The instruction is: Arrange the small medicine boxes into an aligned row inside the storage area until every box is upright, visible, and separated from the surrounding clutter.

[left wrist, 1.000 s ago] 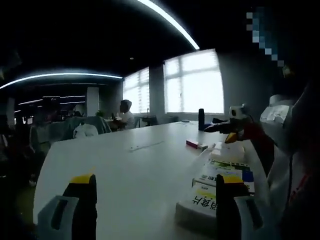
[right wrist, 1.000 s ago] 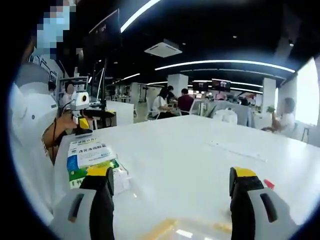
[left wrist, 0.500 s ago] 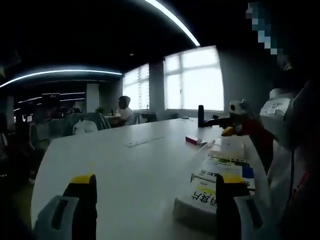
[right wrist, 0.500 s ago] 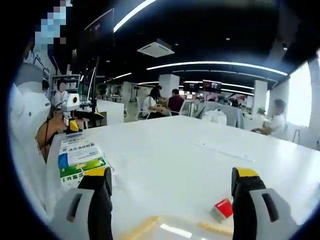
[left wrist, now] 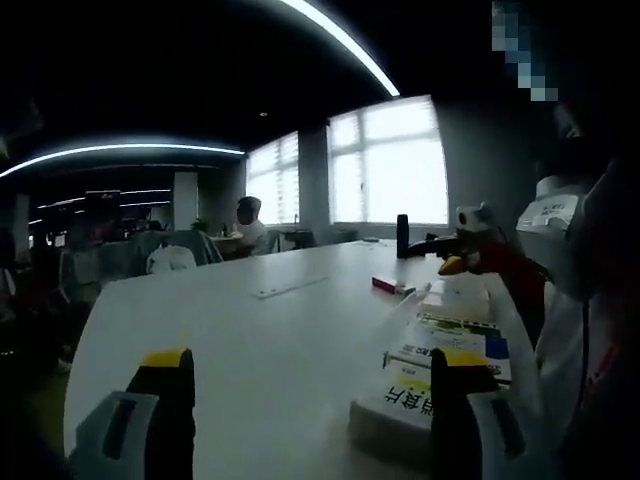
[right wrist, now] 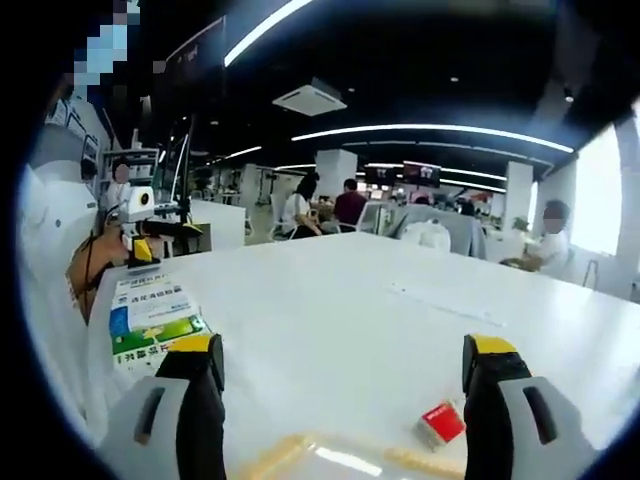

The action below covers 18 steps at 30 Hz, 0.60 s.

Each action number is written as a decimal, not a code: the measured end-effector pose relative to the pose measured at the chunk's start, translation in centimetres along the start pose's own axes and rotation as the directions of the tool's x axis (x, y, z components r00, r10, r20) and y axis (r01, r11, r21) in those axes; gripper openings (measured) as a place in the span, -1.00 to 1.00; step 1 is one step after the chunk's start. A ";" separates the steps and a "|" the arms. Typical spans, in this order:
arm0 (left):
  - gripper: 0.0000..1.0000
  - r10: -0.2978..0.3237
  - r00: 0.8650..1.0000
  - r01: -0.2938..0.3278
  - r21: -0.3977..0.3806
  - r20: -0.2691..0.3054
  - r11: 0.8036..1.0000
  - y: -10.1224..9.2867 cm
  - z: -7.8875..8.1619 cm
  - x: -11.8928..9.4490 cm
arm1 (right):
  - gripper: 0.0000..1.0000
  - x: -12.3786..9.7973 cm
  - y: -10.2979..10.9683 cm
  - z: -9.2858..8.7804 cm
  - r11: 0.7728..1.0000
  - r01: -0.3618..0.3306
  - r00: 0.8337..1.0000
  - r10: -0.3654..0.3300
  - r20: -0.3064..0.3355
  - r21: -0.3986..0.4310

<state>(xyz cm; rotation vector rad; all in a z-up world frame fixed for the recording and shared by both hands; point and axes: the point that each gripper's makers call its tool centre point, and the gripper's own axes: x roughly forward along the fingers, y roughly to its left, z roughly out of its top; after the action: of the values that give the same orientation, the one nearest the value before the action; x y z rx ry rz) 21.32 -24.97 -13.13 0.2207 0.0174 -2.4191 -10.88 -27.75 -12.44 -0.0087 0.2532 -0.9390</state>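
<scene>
I have the left gripper low over the white table, its yellow-tipped jaws spread wide and holding nothing. The medicine boxes lie flat in a stack at the table's near right edge, just beside my right-hand jaw; a small red box lies farther along the table, apart from them. The right gripper is likewise spread apart and empty. In the right gripper view the same stack of boxes sits beside the left-hand jaw, green and blue face up, and a small red-and-white box lies near the right-hand jaw. A person in white stands at the table edge by the boxes
</scene>
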 end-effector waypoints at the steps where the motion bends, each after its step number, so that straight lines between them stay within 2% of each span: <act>1: 0.97 0.002 1.000 -0.002 0.004 -0.005 1.000 0.0 -0.1 0.0 | 0.95 0.0 0.0 0.0 1.000 0.002 1.000 -0.002 -0.001 0.000; 18: 0.95 0.012 1.000 -0.012 0.009 0.009 1.000 0.1 0.2 -0.3 | 0.93 -1.1 -2.0 -0.8 0.998 0.070 0.997 -0.070 -0.028 0.003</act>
<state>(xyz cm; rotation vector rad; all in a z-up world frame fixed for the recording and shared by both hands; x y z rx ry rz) 21.53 -24.87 -12.89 0.2134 0.0010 -2.4089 -13.29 -28.01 -12.72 -0.0013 0.2781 -1.0093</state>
